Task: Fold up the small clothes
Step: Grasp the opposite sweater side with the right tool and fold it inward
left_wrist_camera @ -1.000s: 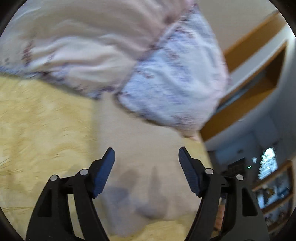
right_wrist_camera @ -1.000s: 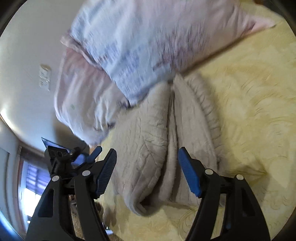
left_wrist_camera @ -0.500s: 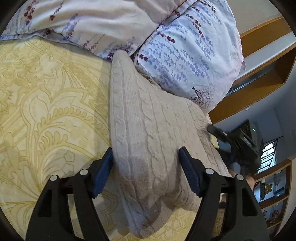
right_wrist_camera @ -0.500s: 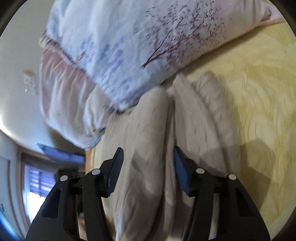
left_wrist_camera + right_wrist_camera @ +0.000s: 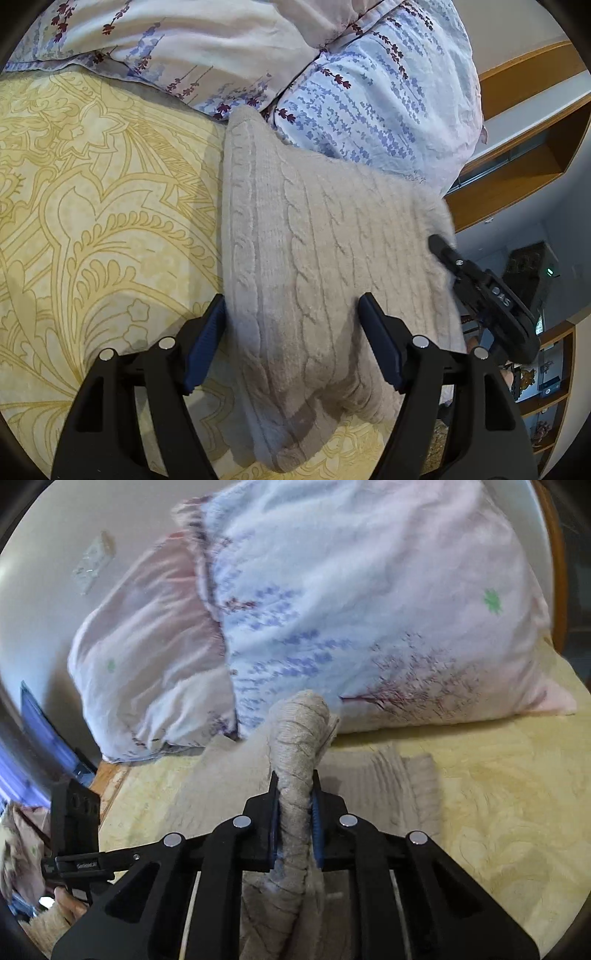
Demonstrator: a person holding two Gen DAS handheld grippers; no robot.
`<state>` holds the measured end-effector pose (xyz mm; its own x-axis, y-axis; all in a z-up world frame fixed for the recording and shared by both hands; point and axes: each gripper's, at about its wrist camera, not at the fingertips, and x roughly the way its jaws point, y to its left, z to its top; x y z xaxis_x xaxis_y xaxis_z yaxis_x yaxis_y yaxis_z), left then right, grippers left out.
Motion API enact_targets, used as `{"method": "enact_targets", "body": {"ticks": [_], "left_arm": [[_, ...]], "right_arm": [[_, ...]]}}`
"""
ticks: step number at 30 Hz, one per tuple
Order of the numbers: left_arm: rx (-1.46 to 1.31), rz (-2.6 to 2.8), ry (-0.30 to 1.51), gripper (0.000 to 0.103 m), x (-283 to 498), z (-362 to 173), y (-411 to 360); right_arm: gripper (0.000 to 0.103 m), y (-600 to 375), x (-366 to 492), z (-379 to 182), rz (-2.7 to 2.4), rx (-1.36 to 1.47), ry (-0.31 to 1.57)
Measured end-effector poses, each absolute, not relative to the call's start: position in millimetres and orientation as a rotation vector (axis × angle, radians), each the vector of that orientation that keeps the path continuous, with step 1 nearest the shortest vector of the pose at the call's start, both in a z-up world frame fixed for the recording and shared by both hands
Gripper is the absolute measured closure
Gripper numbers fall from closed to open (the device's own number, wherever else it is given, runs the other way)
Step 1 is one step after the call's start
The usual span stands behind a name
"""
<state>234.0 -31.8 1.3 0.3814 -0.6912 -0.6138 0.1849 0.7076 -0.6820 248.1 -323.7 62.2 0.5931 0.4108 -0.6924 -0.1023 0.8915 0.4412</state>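
Note:
A beige cable-knit sweater [image 5: 303, 258] lies folded on the yellow patterned bedspread [image 5: 92, 221], its far end against the pillows. My left gripper [image 5: 291, 332] is open, its jaws wide on either side of the sweater's near end, not pinching it. My right gripper [image 5: 295, 805] is shut on a raised fold of the sweater [image 5: 299, 738] and lifts that edge off the bed. In the left wrist view the right gripper [image 5: 480, 291] shows at the sweater's right edge. In the right wrist view the left gripper [image 5: 77, 834] shows at the far left.
Two floral pillows [image 5: 369, 92] lie along the head of the bed, also in the right wrist view [image 5: 332, 609]. Wooden shelves [image 5: 517, 166] and a wall stand beyond the bed's right edge. A wall socket [image 5: 92, 561] is on the wall.
My right gripper has closed on the sweater's edge and raised it. My left gripper has come down over the sweater's near end and stayed open.

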Motion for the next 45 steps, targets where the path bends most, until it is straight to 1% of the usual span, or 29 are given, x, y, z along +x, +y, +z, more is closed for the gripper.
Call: {"method": "enact_targets", "body": {"ticks": [2, 4, 6, 7, 12, 13, 14, 15, 18, 24, 27, 30, 35, 39, 41, 44, 45], "left_arm": [[-0.56, -0.599, 1.041, 0.03, 234, 1, -34], [-0.557, -0.601, 1.044, 0.03, 233, 0, -36], [-0.555, -0.604, 1.046, 0.03, 233, 0, -36], [-0.555, -0.604, 1.047, 0.03, 234, 0, -36], [-0.545, -0.607, 1.049, 0.029, 233, 0, -39], [-0.542, -0.605, 1.05, 0.028, 233, 1, -39], [-0.542, -0.604, 1.052, 0.028, 233, 1, -39], [-0.545, -0.604, 1.055, 0.028, 233, 1, -39], [-0.56, -0.611, 1.057, 0.028, 232, 2, -35], [-0.555, -0.64, 1.031, 0.028, 230, 10, -34], [-0.541, -0.667, 1.03, 0.028, 226, 12, -41], [-0.522, -0.687, 1.035, 0.028, 222, 12, -49], [-0.484, -0.713, 1.031, 0.028, 215, 13, -56], [-0.45, -0.736, 1.028, 0.03, 211, 13, -62], [-0.437, -0.74, 1.04, 0.031, 210, 11, -65], [-0.444, -0.743, 1.05, 0.031, 206, 9, -66], [-0.454, -0.749, 1.054, 0.031, 204, 9, -64]], "right_arm": [[0.085, -331, 259, 40, 0.29, 0.447, 0.997], [0.076, -345, 259, 24, 0.268, 0.523, 1.073], [0.06, -359, 253, 19, 0.288, 0.608, 1.089], [0.059, -365, 250, 18, 0.297, 0.64, 1.093], [0.06, -366, 249, 7, 0.383, 0.699, 1.099], [0.062, -363, 251, 4, 0.382, 0.689, 1.093], [0.076, -361, 253, 4, 0.379, 0.677, 1.08], [0.084, -357, 255, 5, 0.369, 0.658, 1.048], [0.088, -354, 251, 25, 0.347, 0.573, 0.94], [0.089, -335, 223, 91, 0.236, 0.209, 0.717], [0.089, -335, 212, 98, 0.167, 0.081, 0.689], [0.089, -336, 208, 92, 0.124, 0.015, 0.695], [0.089, -341, 201, 82, 0.098, 0.006, 0.692], [0.089, -356, 211, 51, 0.001, -0.004, 0.791], [0.088, -365, 219, 37, -0.004, 0.053, 0.838], [0.083, -383, 216, 43, 0.009, 0.194, 0.841], [0.076, -388, 211, 48, 0.013, 0.224, 0.833]]}}
